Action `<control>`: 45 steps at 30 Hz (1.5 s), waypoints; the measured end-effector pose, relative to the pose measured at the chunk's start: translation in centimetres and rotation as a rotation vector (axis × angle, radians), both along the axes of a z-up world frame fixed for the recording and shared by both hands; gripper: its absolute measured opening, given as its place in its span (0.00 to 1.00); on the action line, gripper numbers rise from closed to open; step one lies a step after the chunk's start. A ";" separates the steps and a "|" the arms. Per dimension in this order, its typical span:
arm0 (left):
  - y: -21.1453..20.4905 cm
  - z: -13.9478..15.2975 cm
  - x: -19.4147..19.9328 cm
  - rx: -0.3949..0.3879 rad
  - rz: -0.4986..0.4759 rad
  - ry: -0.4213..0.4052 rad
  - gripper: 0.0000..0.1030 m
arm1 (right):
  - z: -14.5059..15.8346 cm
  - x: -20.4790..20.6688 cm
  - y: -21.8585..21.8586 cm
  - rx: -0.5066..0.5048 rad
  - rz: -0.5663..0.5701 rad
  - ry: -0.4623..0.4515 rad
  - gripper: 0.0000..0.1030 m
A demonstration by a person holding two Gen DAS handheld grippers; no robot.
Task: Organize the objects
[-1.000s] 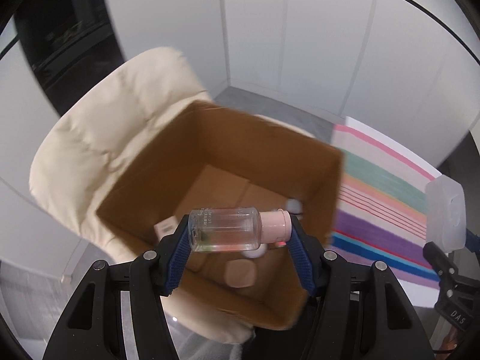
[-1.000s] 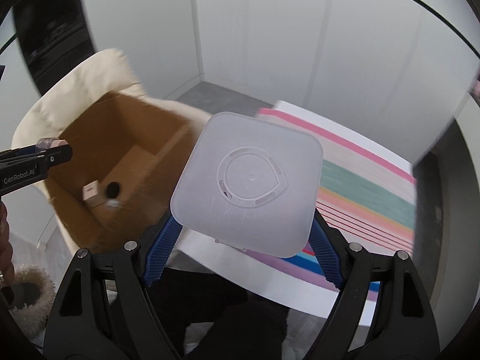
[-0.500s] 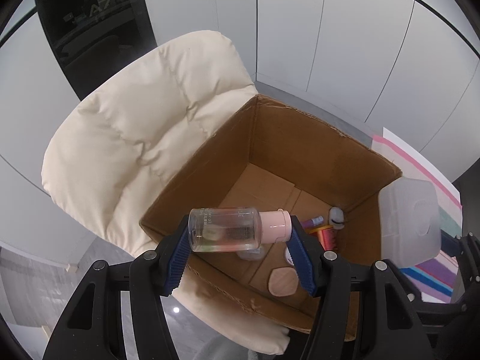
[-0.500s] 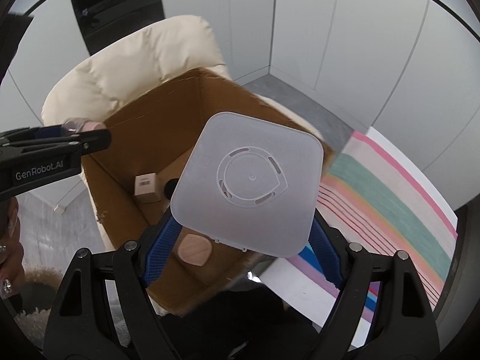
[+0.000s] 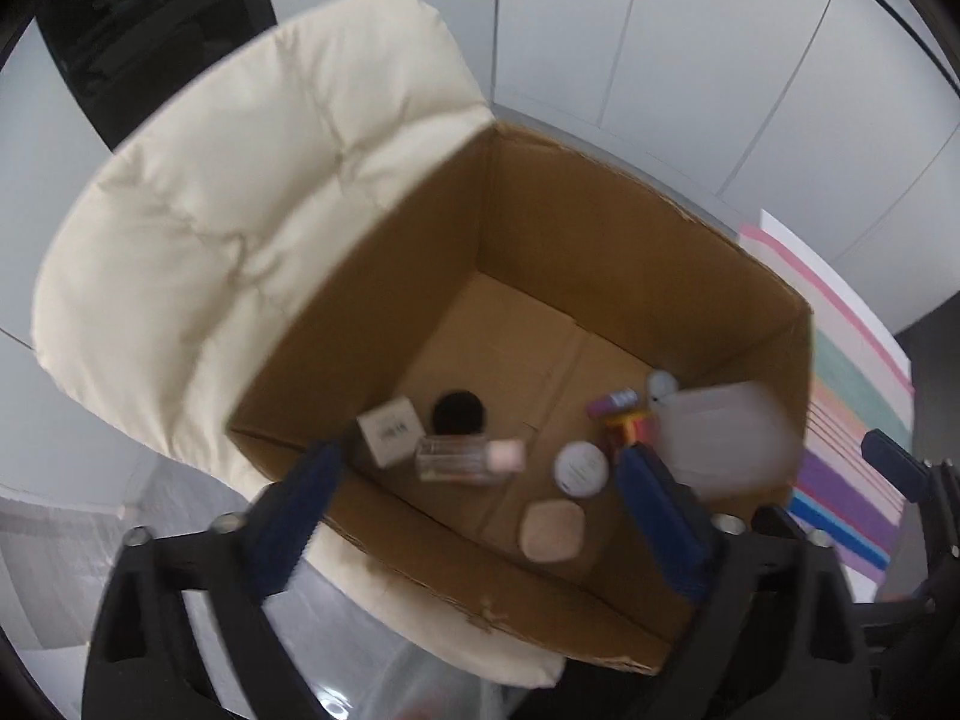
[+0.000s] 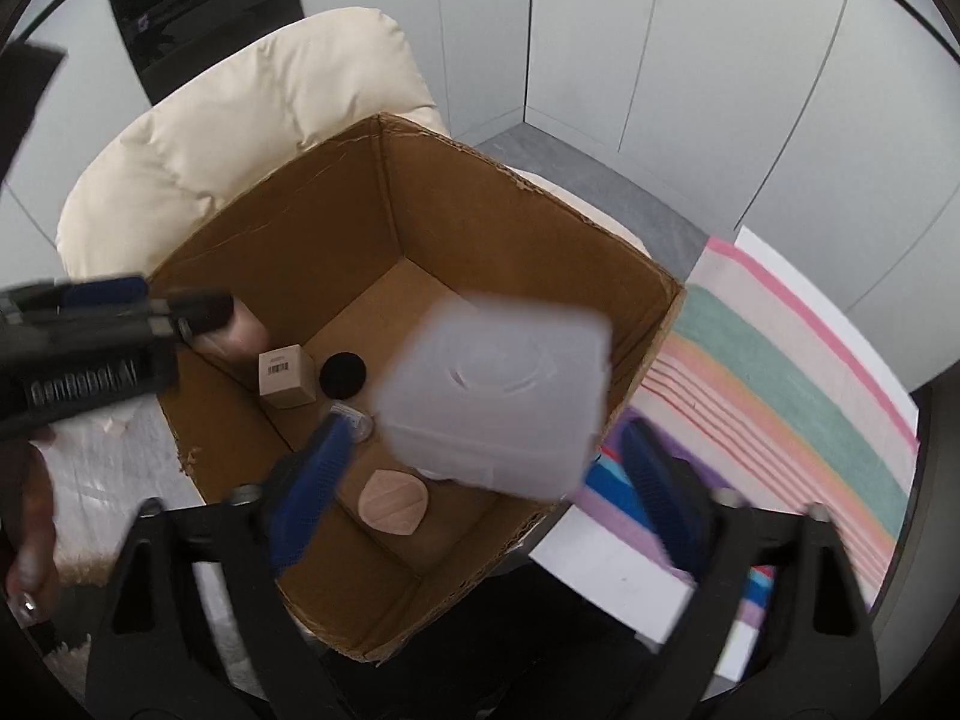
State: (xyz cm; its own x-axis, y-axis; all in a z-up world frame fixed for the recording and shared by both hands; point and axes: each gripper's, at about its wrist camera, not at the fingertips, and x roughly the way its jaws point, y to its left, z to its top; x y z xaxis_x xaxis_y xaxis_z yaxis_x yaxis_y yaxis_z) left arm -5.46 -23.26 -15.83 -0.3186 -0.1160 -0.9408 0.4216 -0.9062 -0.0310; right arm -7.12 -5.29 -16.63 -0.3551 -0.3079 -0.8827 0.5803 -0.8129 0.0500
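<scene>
An open cardboard box (image 5: 600,222) stands on a cream padded chair (image 5: 240,222). My left gripper (image 5: 480,459) hangs over the box with its jaws opening. The clear bottle with a pink cap (image 5: 468,459) is blurred between and below the pads, free of both. My right gripper (image 6: 487,429) is also over the box (image 6: 456,192), jaws opening. The frosted white plastic container (image 6: 498,396) is blurred and tilted between its fingers, touching neither pad. That container (image 5: 726,438) shows in the left wrist view by the box's right wall. The left gripper (image 6: 150,312) reaches in from the left.
On the box floor lie a small labelled carton (image 6: 287,375), a black round lid (image 6: 342,373), a pink compact (image 6: 393,501), a white round jar (image 5: 579,467) and small coloured items (image 5: 618,414). A striped cloth (image 6: 780,360) lies right of the box. A person's hand (image 6: 30,540) shows at lower left.
Both grippers moved over the box and their jaws spread wide. The bottle left the left pads and the white container left the right pads; both are dropping into the box.
</scene>
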 end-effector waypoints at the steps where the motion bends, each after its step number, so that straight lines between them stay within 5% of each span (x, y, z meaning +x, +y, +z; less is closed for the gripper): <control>1: 0.1 0.0 0.0 0.022 -0.001 0.003 0.94 | 0.1 -0.2 0.3 -0.012 -0.020 -0.009 0.99; 8: 2.0 1.1 -0.2 -0.017 -0.045 -0.010 0.94 | 1.3 -1.3 3.8 -0.094 -0.160 -0.061 0.99; 16: 7.3 10.5 -2.3 -0.061 -0.274 0.070 0.94 | 7.6 -0.7 10.1 -0.175 -0.361 -0.034 0.99; 19: 9.6 14.7 -1.4 -0.053 -0.364 0.141 1.00 | 11.6 0.9 12.0 -0.161 -0.419 0.036 0.99; 23: 12.6 17.7 1.3 -0.145 -0.428 0.130 1.00 | 15.4 3.4 14.4 -0.153 -0.499 0.049 0.99; 29: 14.4 18.8 4.2 -0.178 -0.441 0.085 1.00 | 19.2 7.2 15.7 -0.075 -0.589 0.114 0.99; 33: 13.8 19.8 5.4 -0.128 -0.417 0.106 1.00 | 19.7 8.9 16.5 -0.035 -0.605 0.086 0.99; 45: 13.7 20.8 7.6 -0.158 -0.411 0.130 1.00 | 19.9 11.8 15.8 -0.028 -0.571 0.065 0.99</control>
State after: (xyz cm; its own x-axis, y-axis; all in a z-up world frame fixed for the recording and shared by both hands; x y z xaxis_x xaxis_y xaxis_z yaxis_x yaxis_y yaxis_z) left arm 2.14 -9.59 5.00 -0.4822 -0.0947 -0.8709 0.0280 -0.9953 0.0927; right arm 4.69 10.52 3.24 -0.5254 -0.0741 -0.8476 0.0522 -0.9971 0.0548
